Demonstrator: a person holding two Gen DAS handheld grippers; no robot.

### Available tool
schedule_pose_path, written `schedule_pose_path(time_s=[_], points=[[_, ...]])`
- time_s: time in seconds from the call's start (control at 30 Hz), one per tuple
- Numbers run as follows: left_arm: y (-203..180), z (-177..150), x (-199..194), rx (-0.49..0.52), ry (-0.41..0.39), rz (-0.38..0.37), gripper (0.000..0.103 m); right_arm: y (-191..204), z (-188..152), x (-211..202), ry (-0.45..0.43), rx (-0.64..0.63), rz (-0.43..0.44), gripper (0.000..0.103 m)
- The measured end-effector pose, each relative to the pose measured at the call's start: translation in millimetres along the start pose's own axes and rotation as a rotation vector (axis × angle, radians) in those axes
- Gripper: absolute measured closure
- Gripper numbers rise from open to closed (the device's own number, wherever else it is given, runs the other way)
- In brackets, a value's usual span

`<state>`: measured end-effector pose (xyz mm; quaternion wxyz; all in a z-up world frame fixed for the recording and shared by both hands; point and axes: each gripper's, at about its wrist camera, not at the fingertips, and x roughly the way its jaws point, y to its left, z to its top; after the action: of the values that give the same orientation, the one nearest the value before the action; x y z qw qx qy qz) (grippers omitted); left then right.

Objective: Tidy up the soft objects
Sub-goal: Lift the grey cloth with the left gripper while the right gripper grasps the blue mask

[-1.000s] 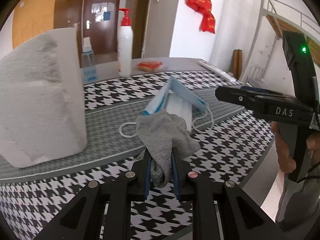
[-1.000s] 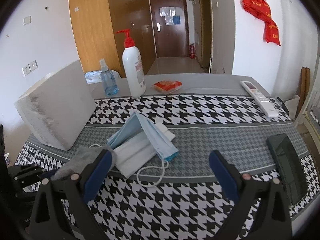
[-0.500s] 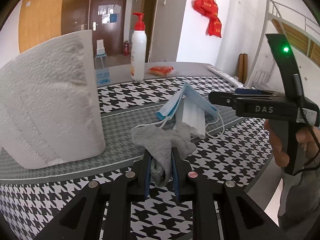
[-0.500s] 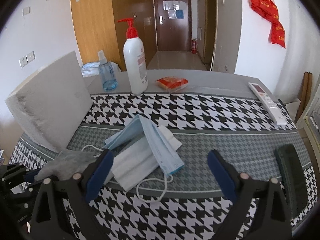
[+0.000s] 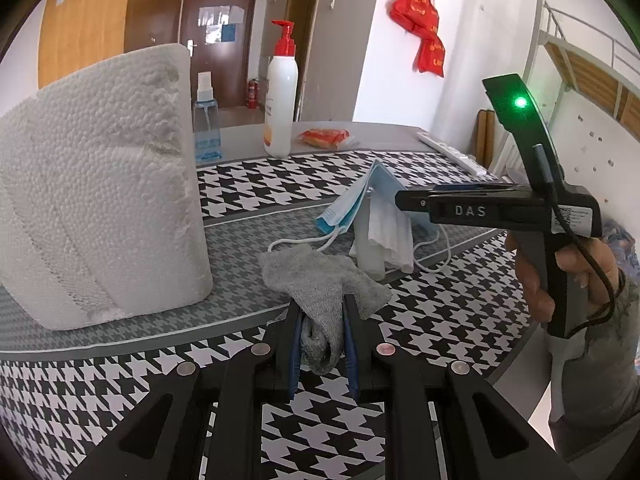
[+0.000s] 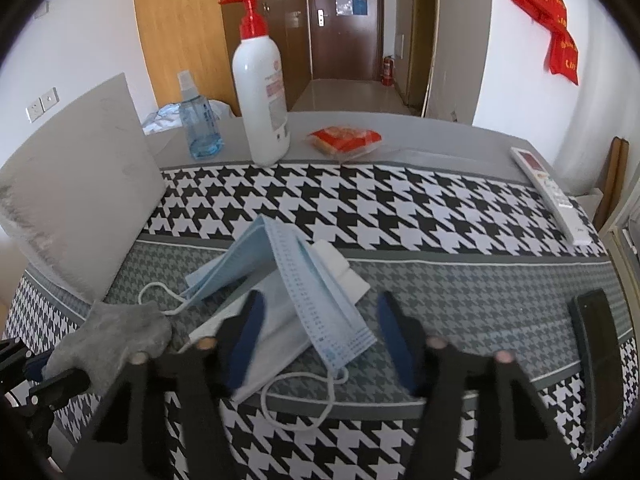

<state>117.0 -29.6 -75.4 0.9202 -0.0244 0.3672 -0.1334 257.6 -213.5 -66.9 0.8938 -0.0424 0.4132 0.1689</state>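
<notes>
Right gripper (image 6: 320, 332) jaws closing around mask (image 6: 320, 304) on houndstooth tablecloth (image 6: 400, 208).

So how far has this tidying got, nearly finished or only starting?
Only starting, it seems. Nothing looks put away yet. In hand: the left gripper is shut on the grey sock, and the right gripper is closing around the blue face mask, pads not yet pressing. Left: the white masks under it lie loose on the table.
</notes>
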Motion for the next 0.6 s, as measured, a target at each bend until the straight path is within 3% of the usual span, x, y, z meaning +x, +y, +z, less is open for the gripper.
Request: schedule_pose_path(time_s=[0.23,0.37,0.5,0.53,0.6], points=[[-2.4,-0.6,2.6,0.003,0.001,-0.005,0.084,-0.9,0.8,6.2,0.019,0.003,0.017,0.061],[-2.1,-0.6,2.6,0.004,0.0,-0.003,0.084,-2.7,0.0,9.7,0.032,0.015,0.019,0.076],[-1.4,-0.9,3.8,0.001,0.002,-0.002,0.084,-4.9,-1.5,9.2,0.043,0.019,-0.013,0.079],[-1.0,-1.1,4.7,-0.002,0.004,-0.005,0.084,-5.3,-2.0,8.7,0.046,0.018,-0.022,0.086],[-1.1,-1.9,5.4,-0.002,0.011,-0.01,0.084,-7.2,-3.5,6.0,0.045,0.023,-0.016,0.089]])
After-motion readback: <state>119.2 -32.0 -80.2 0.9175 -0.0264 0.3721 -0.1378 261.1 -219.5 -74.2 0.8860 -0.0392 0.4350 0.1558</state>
